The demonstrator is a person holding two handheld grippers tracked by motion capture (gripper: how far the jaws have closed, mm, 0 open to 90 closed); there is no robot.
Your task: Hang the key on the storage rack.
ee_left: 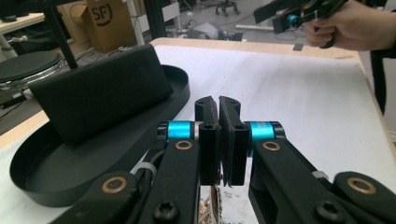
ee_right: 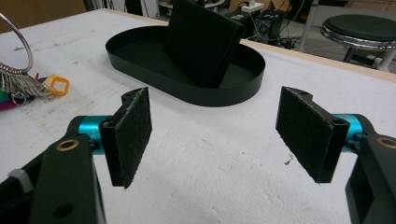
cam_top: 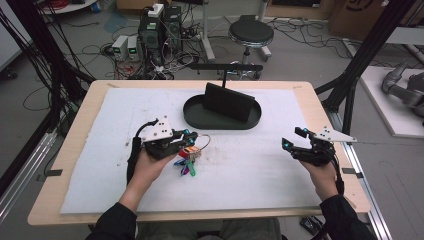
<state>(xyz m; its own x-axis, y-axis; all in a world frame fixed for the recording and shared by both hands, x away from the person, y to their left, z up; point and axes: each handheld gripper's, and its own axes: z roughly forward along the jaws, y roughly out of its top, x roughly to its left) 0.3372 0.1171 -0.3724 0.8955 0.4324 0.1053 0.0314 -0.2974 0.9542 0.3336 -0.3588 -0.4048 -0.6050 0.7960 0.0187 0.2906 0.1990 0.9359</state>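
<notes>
A bunch of keys (cam_top: 188,161) with coloured tags and a wire ring (cam_top: 202,140) sits left of the table's middle. My left gripper (cam_top: 186,136) is shut on the bunch near the ring. In the left gripper view the jaws stand pressed together, with a bit of metal (ee_left: 215,200) showing below them. The ring (ee_right: 18,51) stands up and the tags (ee_right: 53,86) trail down towards the mat. My right gripper (cam_top: 292,141) hovers open at the right side, nothing between its pads (ee_right: 132,135). A black wallet (cam_top: 227,102) stands upright in a black oval tray (cam_top: 200,121).
A white mat (cam_top: 260,170) covers the wooden table (cam_top: 75,150). The tray (ee_right: 233,88) lies at the back middle, beyond both grippers. Off the table's far edge stand a round stool (cam_top: 251,34), computer boxes and cables on the floor.
</notes>
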